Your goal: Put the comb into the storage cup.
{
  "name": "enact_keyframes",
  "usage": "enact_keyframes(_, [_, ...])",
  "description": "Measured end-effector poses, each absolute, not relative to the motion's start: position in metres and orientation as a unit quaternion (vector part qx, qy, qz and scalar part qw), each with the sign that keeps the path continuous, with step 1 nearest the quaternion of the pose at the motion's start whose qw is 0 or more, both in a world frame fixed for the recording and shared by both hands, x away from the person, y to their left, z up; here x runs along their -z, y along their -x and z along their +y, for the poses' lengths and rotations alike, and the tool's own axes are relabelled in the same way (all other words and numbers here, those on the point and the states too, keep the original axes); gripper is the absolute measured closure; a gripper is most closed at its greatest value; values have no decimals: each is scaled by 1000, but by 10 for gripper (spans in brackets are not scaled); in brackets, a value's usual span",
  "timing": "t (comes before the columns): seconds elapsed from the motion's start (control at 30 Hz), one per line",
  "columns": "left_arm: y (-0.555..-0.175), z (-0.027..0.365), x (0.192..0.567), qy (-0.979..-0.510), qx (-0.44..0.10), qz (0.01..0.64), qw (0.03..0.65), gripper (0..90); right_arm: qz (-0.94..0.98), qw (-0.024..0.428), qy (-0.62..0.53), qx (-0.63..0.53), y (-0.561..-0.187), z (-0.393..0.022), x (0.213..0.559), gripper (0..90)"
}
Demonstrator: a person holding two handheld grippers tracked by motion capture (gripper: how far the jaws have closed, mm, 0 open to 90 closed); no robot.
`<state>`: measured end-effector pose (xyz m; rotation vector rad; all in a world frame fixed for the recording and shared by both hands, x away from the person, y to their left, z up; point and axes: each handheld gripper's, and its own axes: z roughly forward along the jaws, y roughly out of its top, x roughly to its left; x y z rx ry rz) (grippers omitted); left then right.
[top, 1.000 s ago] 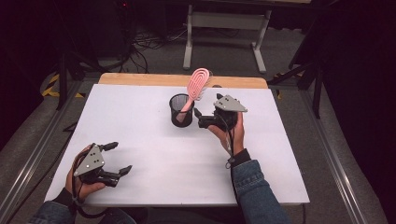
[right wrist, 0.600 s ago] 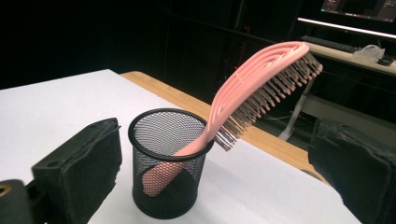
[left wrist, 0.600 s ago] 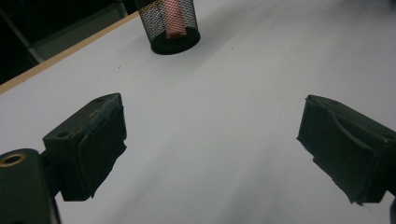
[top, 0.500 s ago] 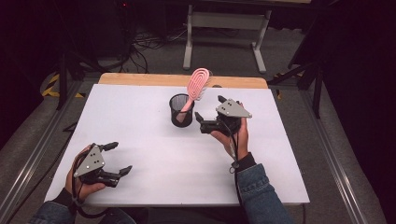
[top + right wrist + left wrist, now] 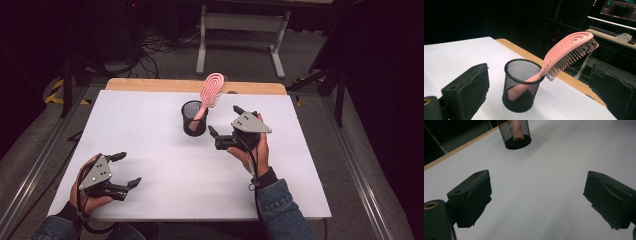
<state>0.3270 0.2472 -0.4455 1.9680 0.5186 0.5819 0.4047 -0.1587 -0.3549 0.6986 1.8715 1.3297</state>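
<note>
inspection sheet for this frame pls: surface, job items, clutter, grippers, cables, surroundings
Surface: white table, wooden strip along far edge.
Job's things: pink brush handle-down in black mesh cup, head leaning over the rim.
Clutter: nothing seen.
Grippers: left hand-held gripper open, near the front edge; right hand-held gripper open, beside the cup, not touching.
Cables: tangle on floor beyond the table.
Surroundings: dark room, grey stand, monitor.

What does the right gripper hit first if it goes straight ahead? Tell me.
Probably the black mesh cup holding the pink hairbrush: it sits between the right gripper's open jaws, just ahead. Depth is uncertain.
</note>
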Motion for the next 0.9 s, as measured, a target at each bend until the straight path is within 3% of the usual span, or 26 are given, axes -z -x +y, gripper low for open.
enact_keyframes(0.9, [-327,247,446,-811,-240,213,490,87,738,376,-248,-501,-383,-167,353,37])
